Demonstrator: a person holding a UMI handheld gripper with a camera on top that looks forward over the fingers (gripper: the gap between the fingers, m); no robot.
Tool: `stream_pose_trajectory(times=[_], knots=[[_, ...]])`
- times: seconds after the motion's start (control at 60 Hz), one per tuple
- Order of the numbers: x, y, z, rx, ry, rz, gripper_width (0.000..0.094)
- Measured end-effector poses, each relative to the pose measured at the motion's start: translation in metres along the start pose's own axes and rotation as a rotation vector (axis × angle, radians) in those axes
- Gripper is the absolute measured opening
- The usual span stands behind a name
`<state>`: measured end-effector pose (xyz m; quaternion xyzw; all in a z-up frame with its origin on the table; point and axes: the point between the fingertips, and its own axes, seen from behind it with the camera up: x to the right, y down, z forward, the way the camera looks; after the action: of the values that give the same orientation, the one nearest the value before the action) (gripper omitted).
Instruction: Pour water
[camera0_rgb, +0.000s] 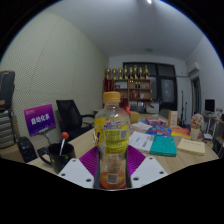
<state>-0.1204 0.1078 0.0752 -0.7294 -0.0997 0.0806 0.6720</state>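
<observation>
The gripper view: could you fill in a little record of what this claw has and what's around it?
held item: clear plastic bottle with yellow label and orange cap, upright between the claw fingers
claw: shut on the bottle, purple pads against its sides
nearby: black mug with a red-tipped stick in it, beside the bottle
surface: wooden desk strewn with books
background: black office chair, shelf of trophies

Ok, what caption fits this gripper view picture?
Gripper shut on a yellow-labelled bottle above a cluttered desk.
</observation>
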Motion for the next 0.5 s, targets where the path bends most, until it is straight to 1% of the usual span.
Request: stream_pose_trajectory(times=[0.083,0.133,0.167,0.233,0.267,0.3,0.367,0.5], knots=[[0.002,0.001,-0.002,0.014,0.008,0.02,0.0368],[0.009,-0.008,-0.007,0.014,0.008,0.03,0.0409],[0.009,-0.009,-0.007,0.013,0.008,0.044,0.0463],[0.01,-0.009,-0.01,-0.004,0.006,0.047,0.0538],[0.01,-0.009,-0.014,-0.022,-0.001,0.042,0.0594],[0.009,-0.01,-0.02,-0.037,-0.012,0.039,0.0688],[0.007,-0.017,-0.037,-0.024,-0.027,0.035,0.0854],[0.011,-0.032,-0.094,-0.022,-0.021,0.0,0.0846]])
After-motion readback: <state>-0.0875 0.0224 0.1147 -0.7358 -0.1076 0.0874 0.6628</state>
